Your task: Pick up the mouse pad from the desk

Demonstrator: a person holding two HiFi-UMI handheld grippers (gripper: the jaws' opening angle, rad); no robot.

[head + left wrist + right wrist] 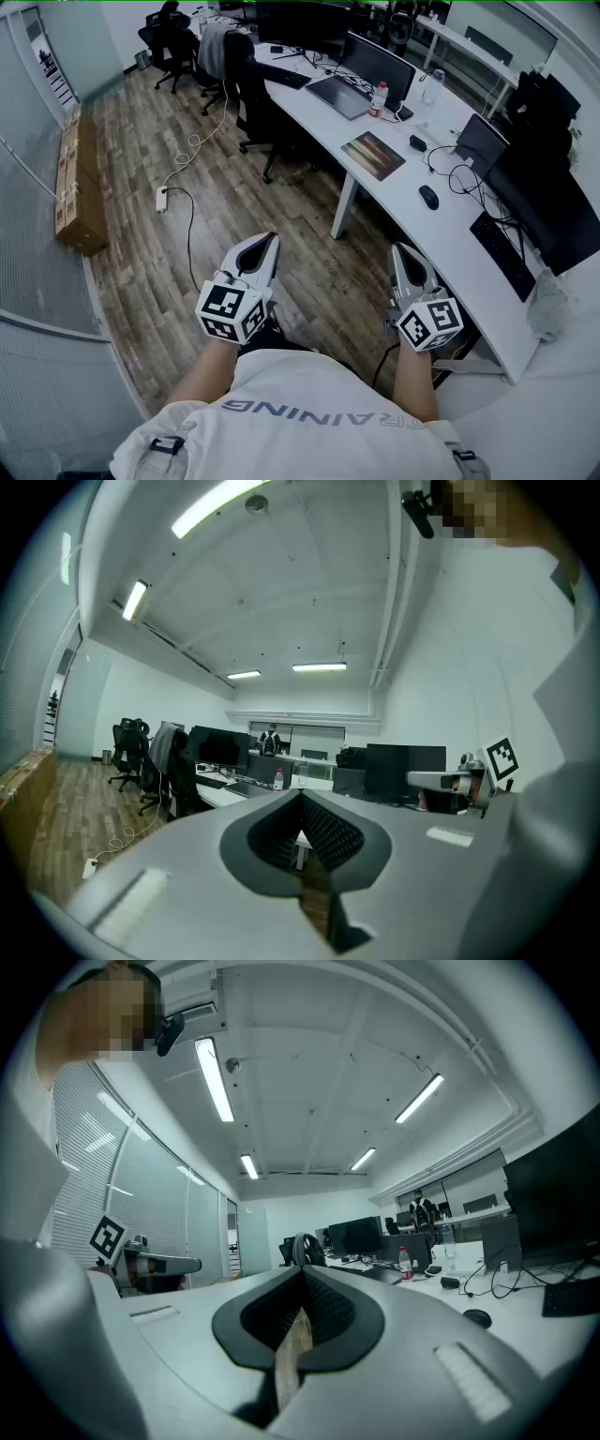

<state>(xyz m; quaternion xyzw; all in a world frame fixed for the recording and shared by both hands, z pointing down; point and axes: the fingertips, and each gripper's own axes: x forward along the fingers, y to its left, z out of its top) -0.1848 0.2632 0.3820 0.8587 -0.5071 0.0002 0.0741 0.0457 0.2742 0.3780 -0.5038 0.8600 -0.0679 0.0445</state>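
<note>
White desk [412, 202] holds the mouse pad [373, 155] well ahead of your jaws; your left gripper [271, 238] and right gripper [401, 249] are both closed, empty.

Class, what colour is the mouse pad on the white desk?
The mouse pad is dark brown with warm orange streaks, clearest in the head view.

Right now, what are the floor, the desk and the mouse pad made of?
Floor: looks like wood planks, matte; brown grain and seams show.
Desk: smooth white top, maybe laminate; no grain shows.
Mouse pad: thin, flat, printed picture; probably cloth or rubber, too far to tell.
</note>
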